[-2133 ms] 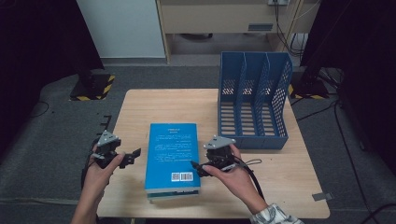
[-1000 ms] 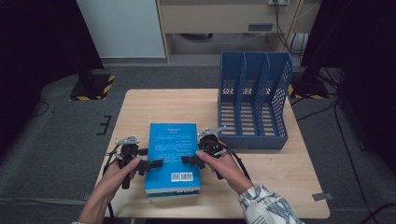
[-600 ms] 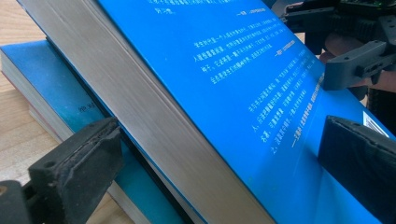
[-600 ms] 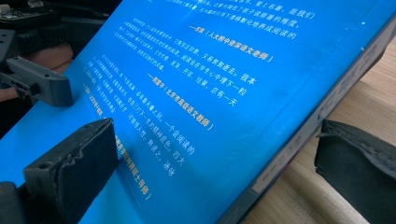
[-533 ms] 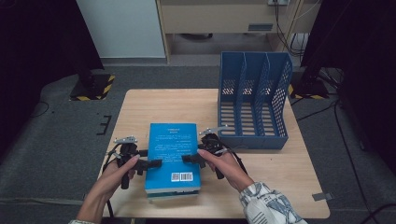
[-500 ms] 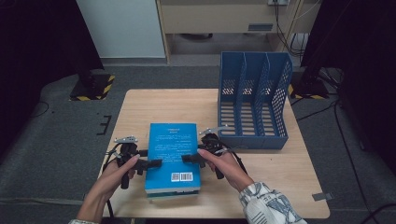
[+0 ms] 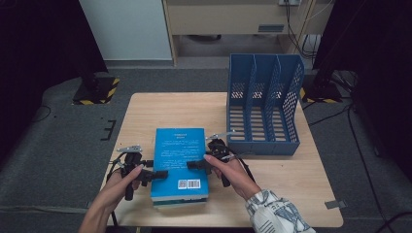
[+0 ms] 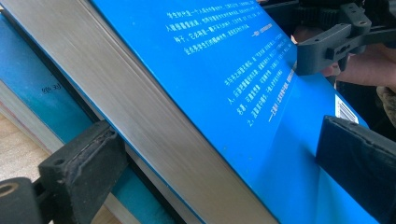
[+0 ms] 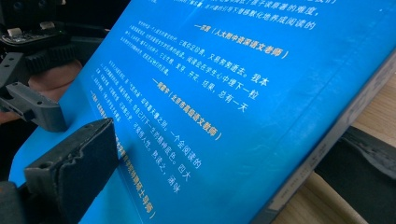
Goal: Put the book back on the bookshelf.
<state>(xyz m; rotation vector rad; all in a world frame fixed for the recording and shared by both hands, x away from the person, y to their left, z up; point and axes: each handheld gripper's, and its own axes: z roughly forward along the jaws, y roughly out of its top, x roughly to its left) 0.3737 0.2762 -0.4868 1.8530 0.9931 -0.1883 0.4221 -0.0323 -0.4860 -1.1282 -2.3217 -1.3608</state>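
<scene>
I have both tools at the top blue book (image 7: pixel 180 160), which lies on a stack in the lower centre of the high view, on the wooden table (image 7: pixel 145 109). Its long axis runs up the frame, toward the far edge. My left gripper (image 7: pixel 156 174) straddles its left long edge; my right gripper (image 7: pixel 193 164) straddles the right edge, level with it. In each gripper view one jaw lies over the cover and the other under the page block, apparently closed on the book. A second blue book (image 8: pixel 28 88) lies beneath. The cover bears white and yellow Chinese print and a barcode (image 7: pixel 187 184); I cannot read a title. The blue file rack (image 7: pixel 262 109) stands upper right, nearer my right hand.
</scene>
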